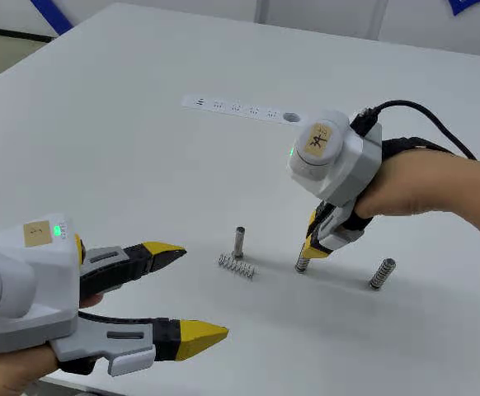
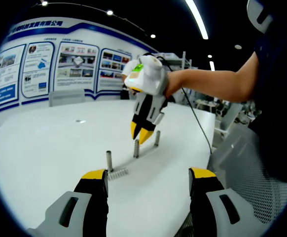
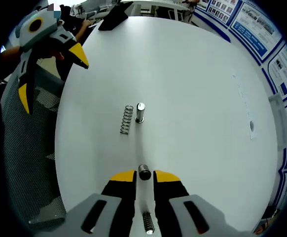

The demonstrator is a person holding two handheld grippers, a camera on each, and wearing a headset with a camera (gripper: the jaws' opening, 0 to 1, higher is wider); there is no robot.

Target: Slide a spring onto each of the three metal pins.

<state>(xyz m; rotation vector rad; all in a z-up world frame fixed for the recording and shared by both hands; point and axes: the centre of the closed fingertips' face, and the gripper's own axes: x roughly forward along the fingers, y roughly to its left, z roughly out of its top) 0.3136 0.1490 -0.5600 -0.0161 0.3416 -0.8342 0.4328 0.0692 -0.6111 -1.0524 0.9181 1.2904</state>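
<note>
Loose spring point(image 1: 237, 266) just beside the bare pin point(image 1: 239, 242).
Light, squashy, apt to roll; pinch gently mid-coil. Left gripper point(image 1: 203, 290) fingers point(image 1: 162, 249) spread, empty; right gripper point(image 1: 311, 249) astride the neighbouring pin point(image 3: 144, 172), grip uncertain.

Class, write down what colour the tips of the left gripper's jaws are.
Yellow tips on the left gripper; clearest in the head view.

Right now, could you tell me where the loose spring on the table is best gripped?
Probably across the coils near one end of the loose spring, from above: it lies flat on its side beside the bare pin, so the open left claw can straddle its width, leaving the other end free for the pin.
</note>
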